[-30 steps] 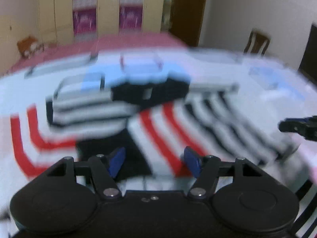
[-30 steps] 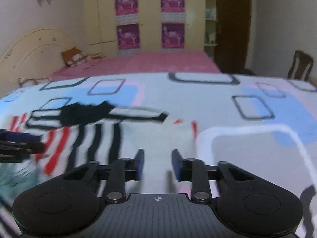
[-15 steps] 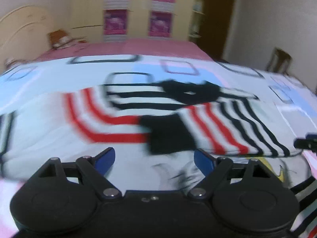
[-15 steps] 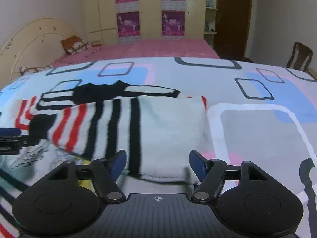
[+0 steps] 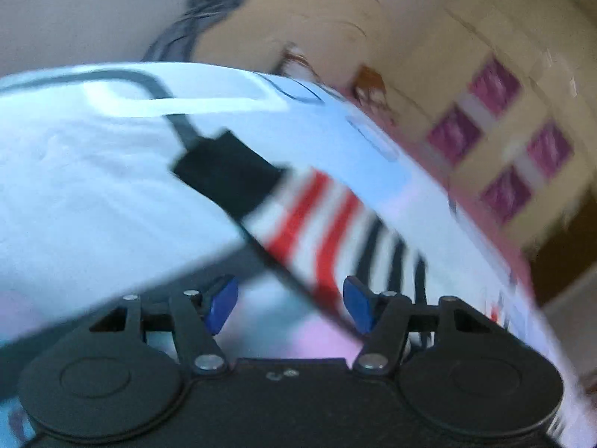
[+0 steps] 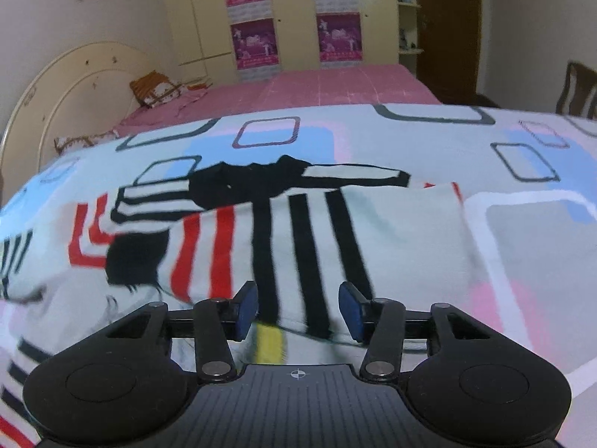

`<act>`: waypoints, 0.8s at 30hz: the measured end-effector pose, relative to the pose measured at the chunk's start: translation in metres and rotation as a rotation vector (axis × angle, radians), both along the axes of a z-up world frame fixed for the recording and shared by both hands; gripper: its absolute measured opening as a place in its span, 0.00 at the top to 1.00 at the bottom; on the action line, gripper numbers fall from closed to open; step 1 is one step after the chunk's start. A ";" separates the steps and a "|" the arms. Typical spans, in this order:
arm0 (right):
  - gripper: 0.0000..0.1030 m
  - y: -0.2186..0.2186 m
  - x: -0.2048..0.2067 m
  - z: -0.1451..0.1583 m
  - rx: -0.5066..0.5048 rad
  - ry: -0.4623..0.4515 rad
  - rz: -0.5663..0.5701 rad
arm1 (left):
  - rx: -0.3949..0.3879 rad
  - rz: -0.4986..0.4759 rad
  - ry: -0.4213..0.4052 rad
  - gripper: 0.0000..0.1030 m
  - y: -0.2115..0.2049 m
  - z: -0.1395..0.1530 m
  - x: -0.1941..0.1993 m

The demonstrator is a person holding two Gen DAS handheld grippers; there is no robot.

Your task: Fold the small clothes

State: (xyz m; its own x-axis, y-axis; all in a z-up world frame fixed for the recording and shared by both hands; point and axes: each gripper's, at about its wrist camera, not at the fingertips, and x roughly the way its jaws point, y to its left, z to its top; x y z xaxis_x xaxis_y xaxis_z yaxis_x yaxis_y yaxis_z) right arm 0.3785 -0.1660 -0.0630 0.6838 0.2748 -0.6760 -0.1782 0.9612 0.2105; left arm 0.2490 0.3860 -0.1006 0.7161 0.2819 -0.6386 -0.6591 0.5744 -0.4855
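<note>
A small white shirt (image 6: 306, 231) with black and red stripes, a black collar and a black cuff (image 6: 134, 257) lies partly folded on the patterned bedsheet (image 6: 522, 246). My right gripper (image 6: 298, 311) hovers at its near hem. Its jaws are closing, with the hem between the blue pads (image 6: 246, 310), which do not press on it. The left wrist view is rolled and blurred. It shows the black cuff (image 5: 227, 175) and the striped sleeve (image 5: 328, 231). My left gripper (image 5: 289, 306) is closing too. The sleeve's dark edge crosses between its pads (image 5: 358, 306), unpinched.
Behind the sheet lies a pink bed (image 6: 335, 86) with an orange pillow (image 6: 156, 87) and a curved headboard (image 6: 74, 82). A wardrobe with purple posters (image 6: 298, 18) stands at the back. There is a dark door (image 6: 447, 30) and a chair (image 6: 578, 89) at the right.
The left view has swung sideways and rolled, now facing the cuffed sleeve end. Both grippers' jaws widened, then narrowed. The shirt's flap has settled flat. The left gripper has left the right view.
</note>
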 end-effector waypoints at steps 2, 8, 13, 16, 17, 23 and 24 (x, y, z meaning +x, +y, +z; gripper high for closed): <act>0.52 0.008 0.003 0.003 0.000 0.002 -0.005 | -0.058 0.031 -0.050 0.44 0.021 -0.004 0.001; 0.52 0.026 0.004 0.009 -0.015 -0.007 -0.012 | -0.190 0.090 -0.118 0.94 0.057 -0.020 0.019; 0.52 0.022 0.001 0.010 -0.021 -0.005 -0.038 | -0.222 0.074 -0.226 0.95 0.048 -0.013 0.034; 0.52 0.013 0.000 0.011 -0.019 -0.006 -0.067 | -0.227 0.001 -0.275 0.95 0.023 -0.001 0.060; 0.52 0.008 0.000 0.012 -0.017 -0.006 -0.081 | -0.224 -0.035 -0.287 0.95 0.010 0.004 0.071; 0.52 -0.026 0.001 0.012 0.021 -0.004 -0.160 | -0.196 -0.328 -0.311 0.95 -0.095 0.036 0.144; 0.52 -0.032 0.001 0.012 0.027 -0.004 -0.168 | -0.175 -0.380 -0.297 0.95 -0.116 0.040 0.155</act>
